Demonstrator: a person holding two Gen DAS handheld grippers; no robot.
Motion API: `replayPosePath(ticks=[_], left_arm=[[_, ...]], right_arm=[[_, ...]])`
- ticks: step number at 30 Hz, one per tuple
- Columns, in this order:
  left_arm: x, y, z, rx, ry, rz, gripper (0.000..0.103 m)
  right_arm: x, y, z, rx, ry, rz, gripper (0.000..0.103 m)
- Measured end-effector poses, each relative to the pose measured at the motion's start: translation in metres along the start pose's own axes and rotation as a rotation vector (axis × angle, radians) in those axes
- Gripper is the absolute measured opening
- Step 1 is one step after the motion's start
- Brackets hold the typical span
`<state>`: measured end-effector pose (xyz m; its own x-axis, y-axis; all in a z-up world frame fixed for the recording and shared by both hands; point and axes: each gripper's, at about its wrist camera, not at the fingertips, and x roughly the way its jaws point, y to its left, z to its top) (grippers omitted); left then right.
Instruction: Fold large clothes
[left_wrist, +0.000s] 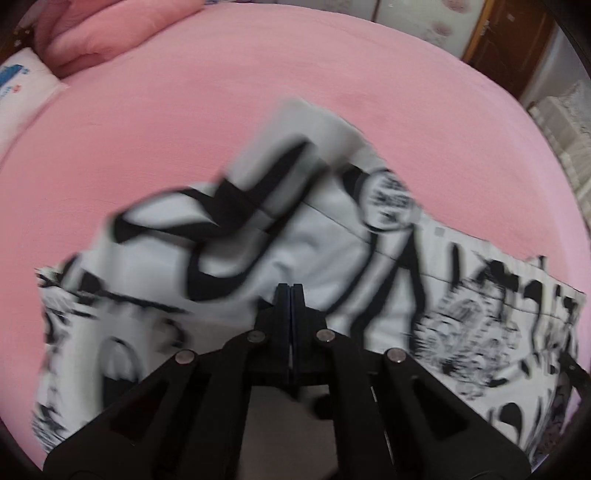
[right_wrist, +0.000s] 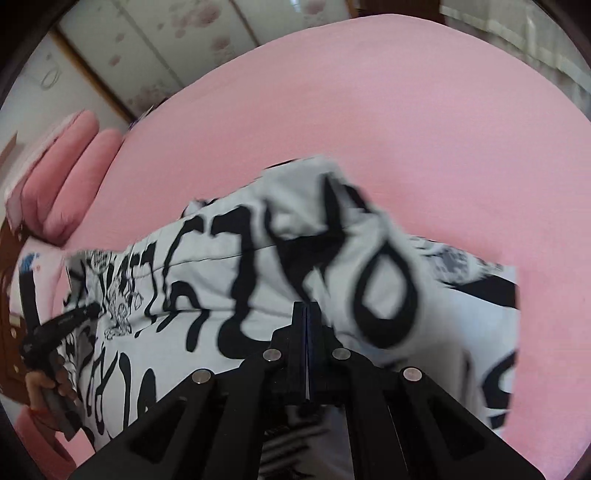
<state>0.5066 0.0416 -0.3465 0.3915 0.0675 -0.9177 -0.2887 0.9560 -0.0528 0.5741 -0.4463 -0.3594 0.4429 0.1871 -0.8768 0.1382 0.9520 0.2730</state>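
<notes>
I see my left gripper with its jaws pressed fully together, and whether they pinch cloth I cannot tell; the white garment with black print lies spread on the pink bedsheet just ahead and below. My right gripper is likewise closed above the same garment, the left hand off to its left
</notes>
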Motion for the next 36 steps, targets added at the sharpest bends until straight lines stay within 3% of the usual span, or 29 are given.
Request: replayPosePath(ticks=[3, 7, 10, 14, 15, 19, 23, 27, 30, 33, 36], left_arm=[[-0.001, 0.021, 0.006, -0.005, -0.02, 0.1, 0.001], [0.001, 0.051, 0.011, -0.036, -0.018, 0.174, 0.001], [0.0, 0.067, 0.013, -0.038, 0.0, 0.152, 0.001], [-0.014, 0.065, 0.019, -0.034, 0.028, 0.197, 0.001], [-0.019, 0.062, 0.02, -0.057, 0.041, 0.173, 0.001], [-0.055, 0.053, -0.004, -0.099, 0.056, -0.05, 0.001], [-0.08, 0.014, -0.027, 0.02, 0.108, -0.32, 0.001], [-0.084, -0.037, -0.049, 0.112, 0.167, -0.471, 0.001], [-0.072, -0.064, -0.061, 0.137, 0.223, -0.484, 0.001], [-0.05, -0.077, -0.072, 0.151, 0.268, -0.373, 0.001], [-0.038, -0.071, -0.07, 0.127, 0.285, -0.375, 0.001]], right_arm=[[-0.014, -0.015, 0.0, 0.003, -0.031, -0.103, 0.0], [-0.026, -0.036, -0.001, 0.088, -0.029, -0.097, 0.0], [-0.037, -0.035, -0.001, 0.082, -0.031, -0.105, 0.0], [-0.044, -0.021, -0.004, 0.039, -0.019, -0.106, 0.0], [-0.046, -0.016, -0.004, 0.036, -0.018, -0.098, 0.0], [-0.05, 0.009, -0.002, 0.044, -0.013, -0.003, 0.0], [-0.045, 0.045, -0.008, 0.033, 0.01, 0.114, 0.0], [-0.018, 0.096, -0.027, 0.012, 0.092, 0.229, 0.0], [-0.002, 0.138, -0.043, -0.062, 0.135, 0.247, 0.0], [0.018, 0.159, -0.059, -0.125, 0.194, 0.19, 0.0], [0.02, 0.161, -0.068, -0.219, 0.177, 0.154, 0.0]])
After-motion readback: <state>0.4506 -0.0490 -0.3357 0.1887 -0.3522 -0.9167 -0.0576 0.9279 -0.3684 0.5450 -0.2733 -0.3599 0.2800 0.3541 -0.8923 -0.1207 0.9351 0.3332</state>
